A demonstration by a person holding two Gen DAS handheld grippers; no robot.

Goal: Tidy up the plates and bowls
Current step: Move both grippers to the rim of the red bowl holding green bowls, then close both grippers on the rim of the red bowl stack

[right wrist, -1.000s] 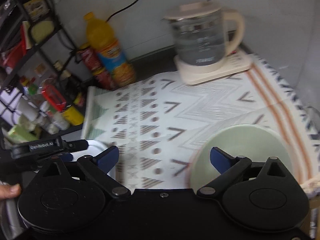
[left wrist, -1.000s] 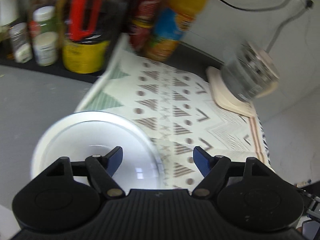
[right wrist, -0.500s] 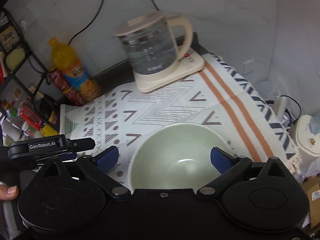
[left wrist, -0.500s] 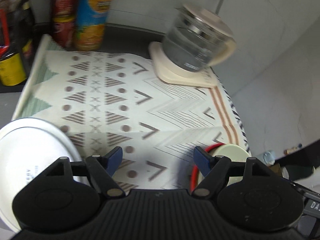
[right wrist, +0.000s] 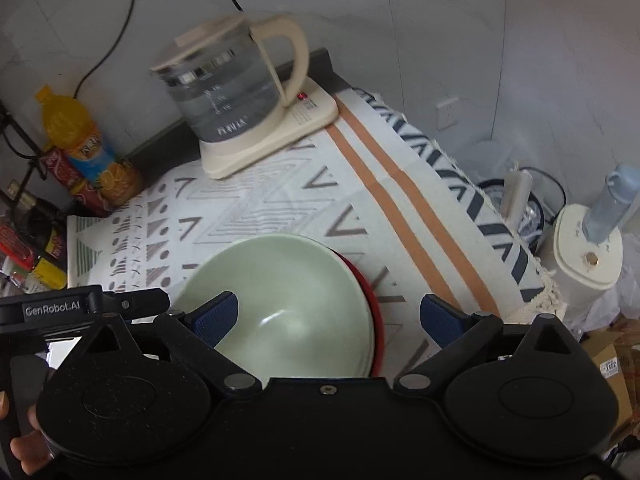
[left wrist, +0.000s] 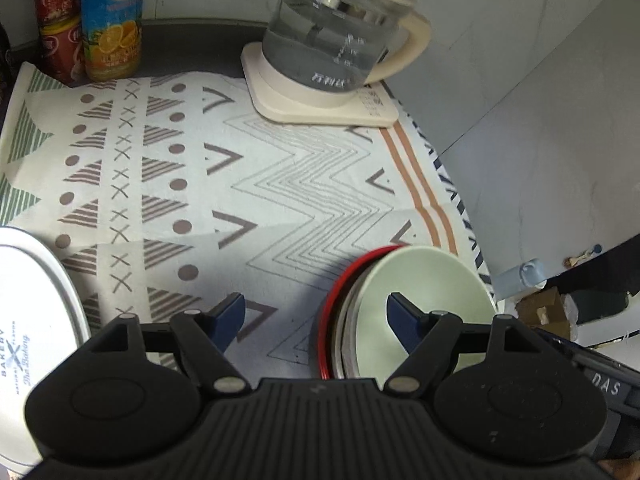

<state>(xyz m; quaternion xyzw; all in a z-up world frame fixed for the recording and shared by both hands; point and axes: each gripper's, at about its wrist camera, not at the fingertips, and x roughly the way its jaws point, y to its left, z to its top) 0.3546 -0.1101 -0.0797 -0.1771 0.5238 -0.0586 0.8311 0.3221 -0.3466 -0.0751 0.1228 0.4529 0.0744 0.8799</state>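
Note:
A pale green bowl (right wrist: 288,300) sits nested on a red-rimmed bowl (right wrist: 374,304) near the front of the patterned cloth; both show in the left wrist view, green bowl (left wrist: 428,280), red rim (left wrist: 332,304). My right gripper (right wrist: 328,314) is open, its left finger over the green bowl, its right finger beyond the stack. My left gripper (left wrist: 316,314) is open and empty, just left of the stack, its right fingertip in front of the green bowl. A white plate (left wrist: 36,312) with printed lettering lies at the left edge.
A glass kettle (left wrist: 332,44) on a cream base stands at the back of the cloth (left wrist: 240,168). An orange juice bottle (left wrist: 112,20) and red cans (left wrist: 56,20) stand at the back left. A wall (left wrist: 540,100) closes the right side. A rack of jars (right wrist: 28,248) is at left.
My left gripper swung right, from the white plate to beside the bowl stack. My right gripper moved over the green bowl, which now sits between its fingers.

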